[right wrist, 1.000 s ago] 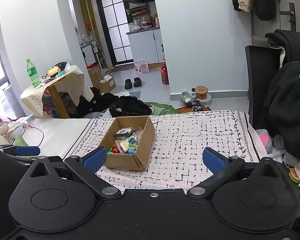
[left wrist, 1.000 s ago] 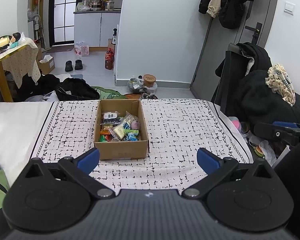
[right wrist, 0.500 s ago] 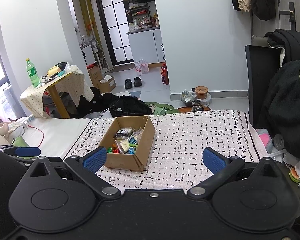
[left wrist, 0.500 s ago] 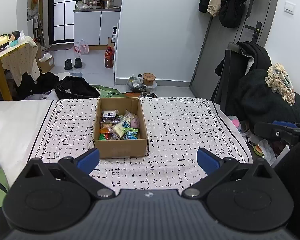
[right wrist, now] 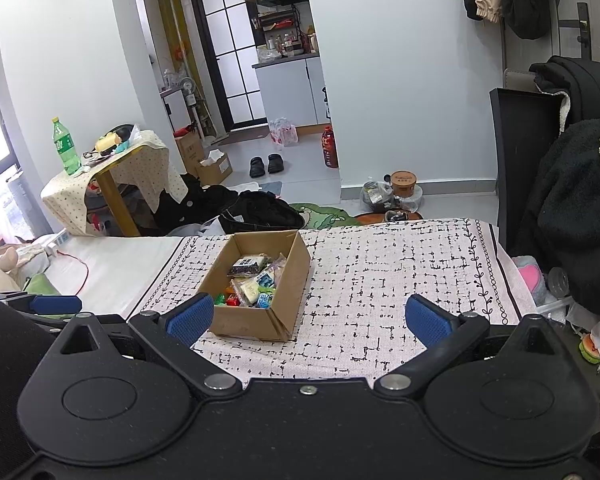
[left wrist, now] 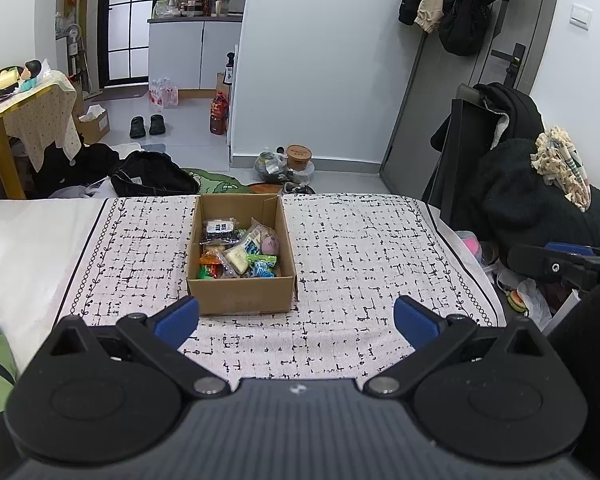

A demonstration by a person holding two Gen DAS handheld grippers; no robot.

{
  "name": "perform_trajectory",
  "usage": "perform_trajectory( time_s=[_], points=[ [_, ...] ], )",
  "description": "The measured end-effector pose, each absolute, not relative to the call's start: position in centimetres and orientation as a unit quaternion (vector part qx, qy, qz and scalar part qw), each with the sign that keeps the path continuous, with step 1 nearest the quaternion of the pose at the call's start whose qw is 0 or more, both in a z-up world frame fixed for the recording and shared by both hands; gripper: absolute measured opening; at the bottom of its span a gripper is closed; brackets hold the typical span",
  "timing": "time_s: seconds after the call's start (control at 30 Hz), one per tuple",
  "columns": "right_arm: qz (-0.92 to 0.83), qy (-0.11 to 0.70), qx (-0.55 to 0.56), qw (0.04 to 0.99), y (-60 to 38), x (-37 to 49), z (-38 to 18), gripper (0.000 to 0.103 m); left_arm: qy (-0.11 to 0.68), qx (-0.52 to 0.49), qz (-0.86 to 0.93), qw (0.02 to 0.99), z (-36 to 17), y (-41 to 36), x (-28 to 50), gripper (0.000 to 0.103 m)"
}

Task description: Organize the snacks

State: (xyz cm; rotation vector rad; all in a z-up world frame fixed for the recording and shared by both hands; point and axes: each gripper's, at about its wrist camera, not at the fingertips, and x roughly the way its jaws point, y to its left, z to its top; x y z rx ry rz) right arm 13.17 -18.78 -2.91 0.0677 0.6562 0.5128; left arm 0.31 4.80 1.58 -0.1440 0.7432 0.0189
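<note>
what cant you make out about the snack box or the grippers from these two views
- Snacks at the bottom of the open brown cardboard box: hidden under the top packets and behind its near wall, both views.
- Print on the dark snack packet: too small, both views.
- Right gripper from the left wrist view: only a black arm at the right edge.
- Left gripper from the right wrist view: cut off at the left edge.

The box's [left wrist: 240,300] near wall hides the lowest snacks [left wrist: 236,254], and their labels are too small to read. In the right wrist view one blue finger [right wrist: 190,318] covers the box's [right wrist: 256,322] near corner. The bed [left wrist: 380,264] is cut off behind both gripper bodies.
</note>
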Motion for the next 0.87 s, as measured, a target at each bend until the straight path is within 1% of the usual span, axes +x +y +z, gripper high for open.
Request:
perform_trajectory(
  time_s=[0.87],
  points=[
    [0.252,0.326,0.037,0.91,-18.96,13.18,-3.43,0.103,0.363,-0.067,0.005,0.929,1.39,4.61,0.39,0.103]
  ],
)
